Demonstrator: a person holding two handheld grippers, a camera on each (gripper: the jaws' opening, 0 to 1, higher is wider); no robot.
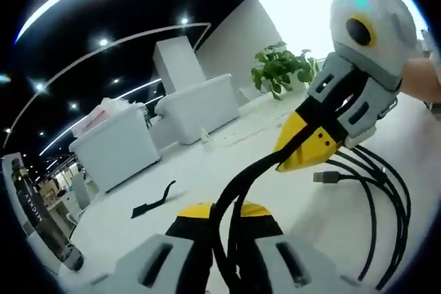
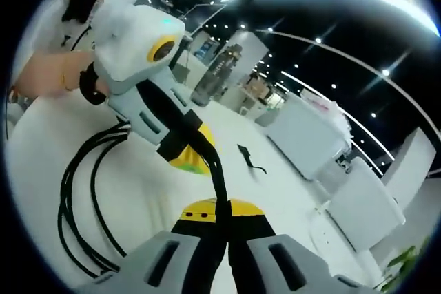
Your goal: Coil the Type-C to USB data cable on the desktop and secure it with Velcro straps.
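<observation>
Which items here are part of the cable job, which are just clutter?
Job: black data cable, coiled and held by both grippers; left gripper; right gripper; black Velcro strap lying on the desktop.
Clutter: potted plant; white boxes.

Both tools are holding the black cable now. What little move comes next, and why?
Probably set the coil down and send one tool for the strap. The cable already hangs in loops, pinched by the left tool and the right tool, its USB plug loose. The strap lies unused on the desk, apart from the coil, so nothing binds the loops yet.
</observation>
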